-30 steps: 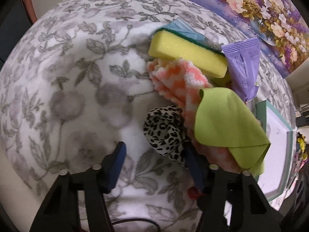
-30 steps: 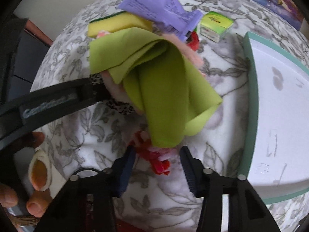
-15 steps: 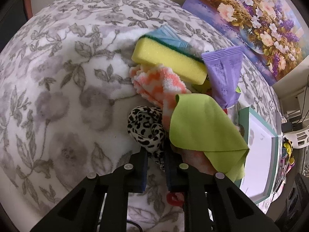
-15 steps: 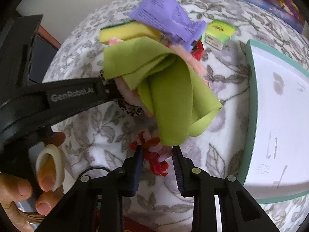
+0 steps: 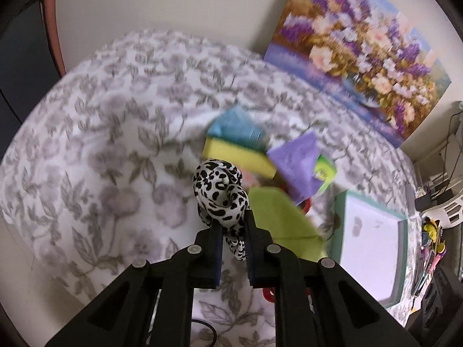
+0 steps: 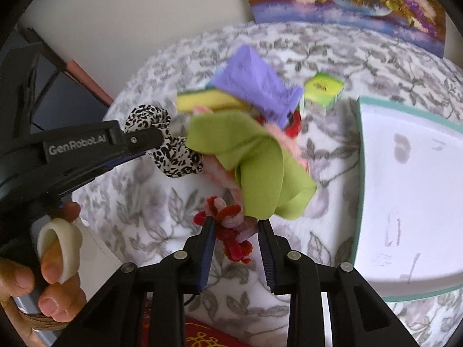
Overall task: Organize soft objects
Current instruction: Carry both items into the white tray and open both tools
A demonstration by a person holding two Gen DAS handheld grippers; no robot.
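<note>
My left gripper (image 5: 233,225) is shut on a black-and-white leopard-print scrunchie (image 5: 221,193) and holds it lifted above the floral cloth; it also shows in the right wrist view (image 6: 170,147). My right gripper (image 6: 235,225) is shut on a red and pink fuzzy pipe-cleaner toy (image 6: 231,228), raised off the cloth. A green cloth (image 6: 254,150) lies over a pink and orange towel (image 6: 220,173). A yellow sponge (image 5: 237,159), a purple packet (image 5: 298,159) and a blue pack (image 5: 234,128) sit behind.
A teal-rimmed white tray (image 6: 360,173) lies at the right, also in the left wrist view (image 5: 340,225). A small green box (image 6: 324,89) stands near it. A flower painting (image 5: 361,49) leans on the wall. A red ring (image 5: 306,204) lies by the cloth.
Both grippers closed on their items and rose: the left pulled the scrunchie up off the pile, the right lifted the red fuzzy toy from the cloth.
</note>
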